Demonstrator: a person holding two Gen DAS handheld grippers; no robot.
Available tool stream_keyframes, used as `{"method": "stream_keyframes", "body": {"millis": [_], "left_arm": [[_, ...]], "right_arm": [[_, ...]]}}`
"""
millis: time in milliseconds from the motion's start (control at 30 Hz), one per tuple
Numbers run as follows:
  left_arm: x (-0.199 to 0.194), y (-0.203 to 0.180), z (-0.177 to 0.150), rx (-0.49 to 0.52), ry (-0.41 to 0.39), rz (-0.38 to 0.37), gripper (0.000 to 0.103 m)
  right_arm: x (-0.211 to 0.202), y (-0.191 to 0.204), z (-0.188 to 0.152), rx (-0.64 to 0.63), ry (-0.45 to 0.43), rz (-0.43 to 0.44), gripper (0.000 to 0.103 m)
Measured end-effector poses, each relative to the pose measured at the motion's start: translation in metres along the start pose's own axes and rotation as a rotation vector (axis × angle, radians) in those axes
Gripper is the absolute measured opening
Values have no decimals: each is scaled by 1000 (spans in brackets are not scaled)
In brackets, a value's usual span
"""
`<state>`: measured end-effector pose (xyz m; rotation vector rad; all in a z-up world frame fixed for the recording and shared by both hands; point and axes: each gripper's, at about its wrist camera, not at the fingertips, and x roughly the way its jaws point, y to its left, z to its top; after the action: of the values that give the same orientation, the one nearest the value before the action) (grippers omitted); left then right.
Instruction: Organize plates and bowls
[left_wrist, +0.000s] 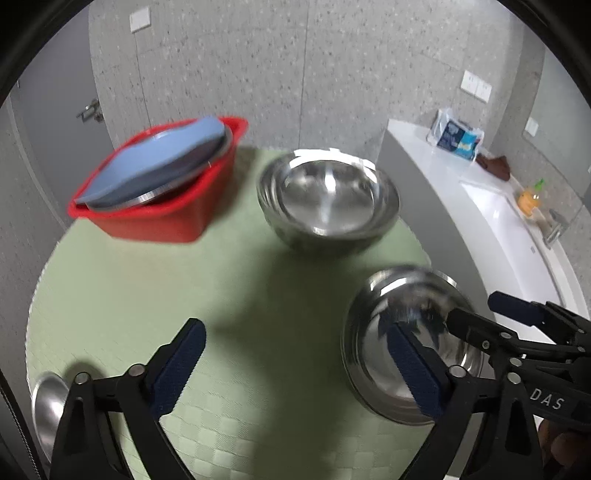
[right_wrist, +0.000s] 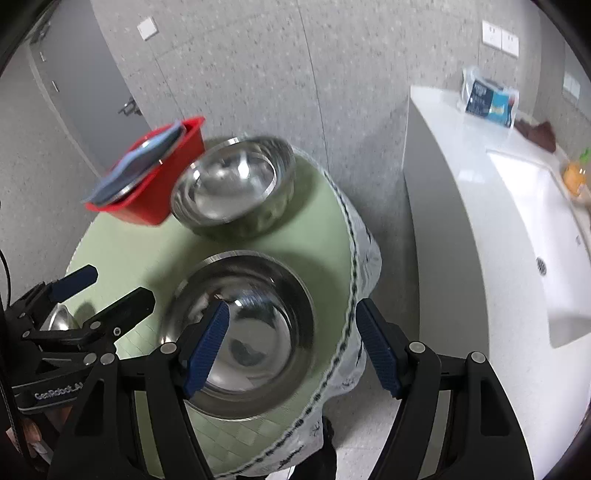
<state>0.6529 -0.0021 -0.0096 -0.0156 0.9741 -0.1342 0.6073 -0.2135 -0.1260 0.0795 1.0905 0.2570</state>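
Near steel bowl (right_wrist: 236, 332) sits at the table's right edge, on the green mat (left_wrist: 147, 288); right wrist view looks straight down into it, left view catches it only at lower right (left_wrist: 406, 332), blurred. My right gripper (right_wrist: 291, 328) is over it, jaws apart, nothing clamped: left pad above the bowl's inside, right pad out past the rim over the table edge; can't tell if either touches. My left gripper (left_wrist: 295, 350) is also wide apart and empty, over bare mat left of that bowl, its right pad overlapping the bowl's rim in the picture. Behind, nested steel bowls (left_wrist: 328, 199) stand further back on the mat, seen in both views (right_wrist: 232, 188). Left of them a red tub (left_wrist: 155, 218) holds a blue plate (left_wrist: 162, 162) tilted on a steel plate's rim; right view shows the tub (right_wrist: 162, 184) edge-on, touching or just beside the nested bowls. Only the left view shows a small steel bowl (left_wrist: 48, 402) clearly at the mat's lower left corner; right view gives a sliver behind my other gripper. Only the right view shows the patterned cloth (right_wrist: 354, 295) hanging off the table edge. White counter (right_wrist: 461, 184) with sink to the right, well apart.
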Motion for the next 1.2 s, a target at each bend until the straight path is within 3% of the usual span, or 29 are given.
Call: {"method": "stream_keyframes", "body": {"millis": [267,400,533,733,933,1200], "left_arm": [[33,-15,3,-4,85,11,71],[44,-22,2,-7,125,-6,46],[51,-32,5,6,137,-47,17],[52,-37,7,2,110,-40,14],[24,-49,19,35,15,-11,14],[-1,-48,52,10,-82,15,14]], "right_arm": [[14,-8,-8,-11,50,43,66],[18,-6,-9,-31,72,75,55],[23,-3,-11,-53,98,101,33],[21,-10,-10,-70,101,116,29],[2,-11,2,-99,70,128,29],[-22,-3,46,-148,-11,148,29]]}}
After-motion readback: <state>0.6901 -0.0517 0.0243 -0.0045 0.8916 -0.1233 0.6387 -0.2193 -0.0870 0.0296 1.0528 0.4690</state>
